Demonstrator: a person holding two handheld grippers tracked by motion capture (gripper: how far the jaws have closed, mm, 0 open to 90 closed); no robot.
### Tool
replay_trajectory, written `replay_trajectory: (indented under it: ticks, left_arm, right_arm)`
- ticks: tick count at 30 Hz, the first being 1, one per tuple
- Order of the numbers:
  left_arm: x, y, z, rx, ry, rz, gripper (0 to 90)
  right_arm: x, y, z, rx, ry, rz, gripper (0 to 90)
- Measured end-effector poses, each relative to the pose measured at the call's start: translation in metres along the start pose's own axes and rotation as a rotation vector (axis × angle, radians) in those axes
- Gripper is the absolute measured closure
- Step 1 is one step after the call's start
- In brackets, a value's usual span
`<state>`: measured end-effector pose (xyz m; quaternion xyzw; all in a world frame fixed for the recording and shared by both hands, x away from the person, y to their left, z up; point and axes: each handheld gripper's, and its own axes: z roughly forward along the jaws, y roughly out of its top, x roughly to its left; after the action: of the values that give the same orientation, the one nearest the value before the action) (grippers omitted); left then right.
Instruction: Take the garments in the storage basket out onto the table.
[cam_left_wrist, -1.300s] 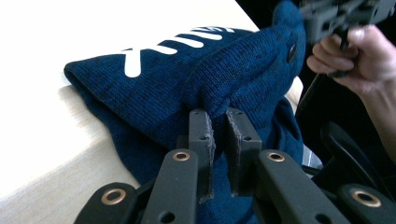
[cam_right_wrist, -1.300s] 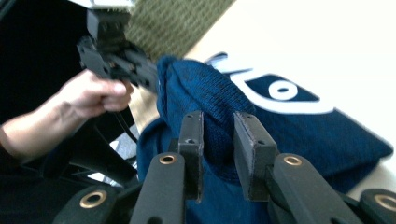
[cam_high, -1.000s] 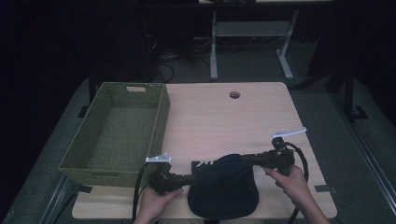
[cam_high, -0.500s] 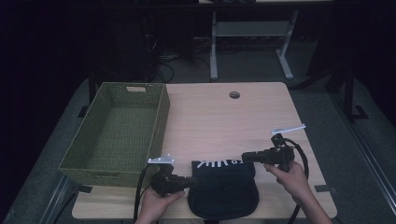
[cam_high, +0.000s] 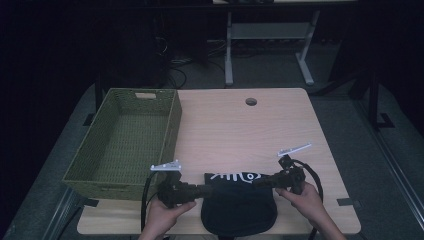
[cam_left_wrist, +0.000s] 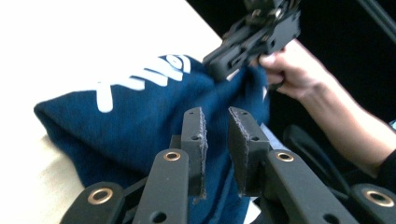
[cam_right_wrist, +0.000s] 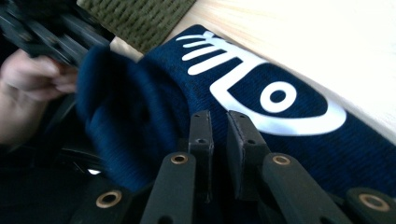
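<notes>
L gripper (cam_high: 209, 190) & R gripper (cam_high: 258, 182) each pinch an edge of the navy garment (cam_high: 239, 206) at the table (cam_high: 250, 135) front, basket (cam_high: 125, 145) beside, jaws nearly closed on cloth.

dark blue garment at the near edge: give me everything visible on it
The navy garment looks like knit fabric with white printed lettering along its far edge. It lies bunched on the wooden table at the near edge, partly hanging over it, right of the green woven basket. The left gripper meets its left side, the right gripper its right side. In each gripper view the jaws stand nearly closed over the cloth; an actual pinch cannot be confirmed.
</notes>
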<state>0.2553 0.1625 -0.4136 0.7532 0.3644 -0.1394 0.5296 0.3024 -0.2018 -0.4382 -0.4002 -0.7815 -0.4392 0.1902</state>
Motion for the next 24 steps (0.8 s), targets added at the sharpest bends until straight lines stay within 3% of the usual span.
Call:
replay_trajectory:
  ticks: [8, 13, 20, 24]
  left_arm:
    - [0.002, 0.007, 0.005, 0.020, 0.038, -0.004, 76.1]
    - [0.006, 0.003, 0.022, 0.067, 0.039, -0.017, 75.6]
    - [0.006, -0.003, 0.036, 0.118, 0.047, -0.018, 75.2]
    - [0.005, -0.010, 0.043, 0.188, 0.064, -0.009, 74.5]
  right_arm:
    - [0.006, -0.010, 0.007, 0.056, 0.025, -0.016, 79.2]
    - [0.016, -0.012, 0.007, 0.061, 0.048, -0.049, 78.9]
    - [0.024, -0.020, 0.015, 0.134, 0.048, -0.081, 79.8]
    - [0.025, -0.025, 0.024, 0.181, 0.047, -0.091, 79.8]
